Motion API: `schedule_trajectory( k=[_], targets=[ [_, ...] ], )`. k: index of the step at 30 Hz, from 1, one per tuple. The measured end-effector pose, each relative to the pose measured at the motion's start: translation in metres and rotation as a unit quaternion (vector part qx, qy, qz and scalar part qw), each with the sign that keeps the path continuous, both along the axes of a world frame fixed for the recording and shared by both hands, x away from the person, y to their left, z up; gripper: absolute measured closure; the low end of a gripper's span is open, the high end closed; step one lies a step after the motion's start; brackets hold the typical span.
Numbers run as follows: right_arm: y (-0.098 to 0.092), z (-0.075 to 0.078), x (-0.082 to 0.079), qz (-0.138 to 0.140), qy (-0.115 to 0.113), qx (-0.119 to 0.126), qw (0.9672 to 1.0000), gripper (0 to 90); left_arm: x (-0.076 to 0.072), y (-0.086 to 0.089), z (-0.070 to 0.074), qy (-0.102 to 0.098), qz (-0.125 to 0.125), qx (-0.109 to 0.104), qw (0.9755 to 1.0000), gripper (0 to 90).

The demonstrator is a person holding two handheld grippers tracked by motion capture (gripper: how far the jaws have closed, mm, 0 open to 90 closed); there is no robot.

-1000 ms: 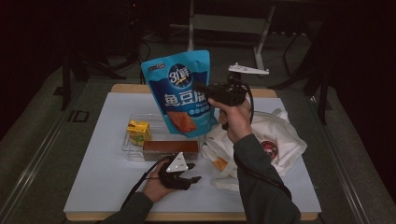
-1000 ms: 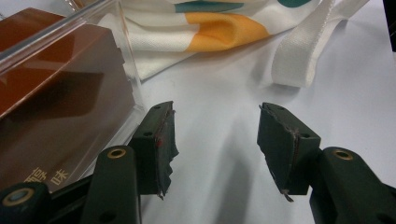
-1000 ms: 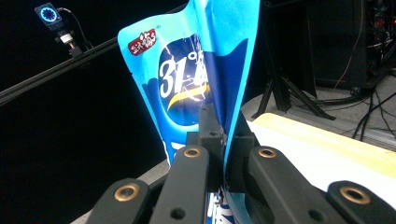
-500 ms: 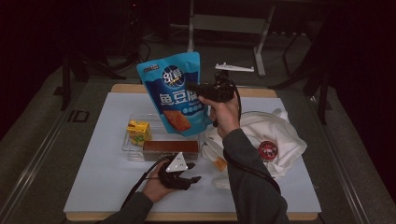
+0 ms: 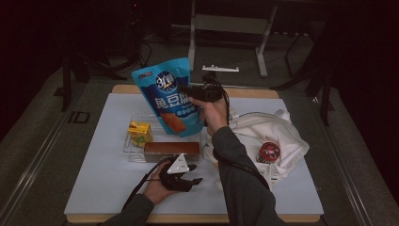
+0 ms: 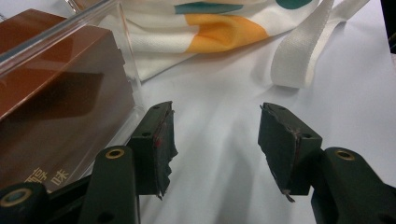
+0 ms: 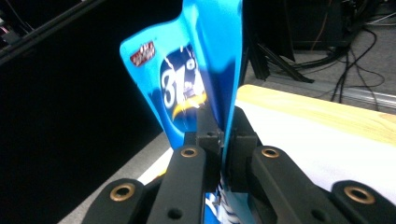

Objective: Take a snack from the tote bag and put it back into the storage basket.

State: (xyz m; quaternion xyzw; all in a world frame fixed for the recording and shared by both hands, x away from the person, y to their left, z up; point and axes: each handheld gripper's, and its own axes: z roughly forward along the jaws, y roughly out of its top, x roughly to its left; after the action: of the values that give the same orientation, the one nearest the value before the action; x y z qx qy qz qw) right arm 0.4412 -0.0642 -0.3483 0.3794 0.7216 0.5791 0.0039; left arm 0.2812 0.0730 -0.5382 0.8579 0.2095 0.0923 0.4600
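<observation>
Hand-held gripper (image 7: 219,154) pinching blue pouch (image 7: 205,70)

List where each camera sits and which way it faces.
High view: above the table's near side, facing forward and down; both forearms, left gripper, right gripper.
Left gripper view: low over the table, along open jaws toward brown box and tote bag.
Right gripper view: along jaws shut on blue snack pouch.
Shared: pouch, box, bag.

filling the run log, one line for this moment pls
right gripper: shut on blue snack pouch | pouch: above clear tray | left gripper: open, nothing held
</observation>
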Motion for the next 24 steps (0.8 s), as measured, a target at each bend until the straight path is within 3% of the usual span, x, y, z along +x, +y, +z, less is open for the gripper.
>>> schedule_trajectory(
  k=[3,8,12,15,24],
  targets=[
    [0.010,-0.005,0.001,-0.004,0.002,-0.020,0.9998,87.0,0.000,0.000,0.000,-0.002,0.000,-0.002,1.0000,45.6],
    [0.018,-0.019,0.004,-0.005,0.016,-0.021,0.9996,87.2,0.000,0.000,0.000,-0.002,-0.001,-0.002,1.0000,45.6],
    [0.022,-0.032,0.005,0.003,0.023,-0.038,0.9990,87.0,0.000,0.001,0.000,-0.002,-0.001,0.000,1.0000,45.6],
    [0.015,-0.038,0.005,0.006,0.025,-0.030,0.9992,86.6,0.000,0.001,0.000,-0.002,0.000,-0.001,1.0000,45.5],
    [-0.011,-0.043,-0.001,0.016,0.010,-0.079,0.9967,85.0,0.000,0.000,0.000,-0.001,0.003,0.000,1.0000,45.5]
  ],
)
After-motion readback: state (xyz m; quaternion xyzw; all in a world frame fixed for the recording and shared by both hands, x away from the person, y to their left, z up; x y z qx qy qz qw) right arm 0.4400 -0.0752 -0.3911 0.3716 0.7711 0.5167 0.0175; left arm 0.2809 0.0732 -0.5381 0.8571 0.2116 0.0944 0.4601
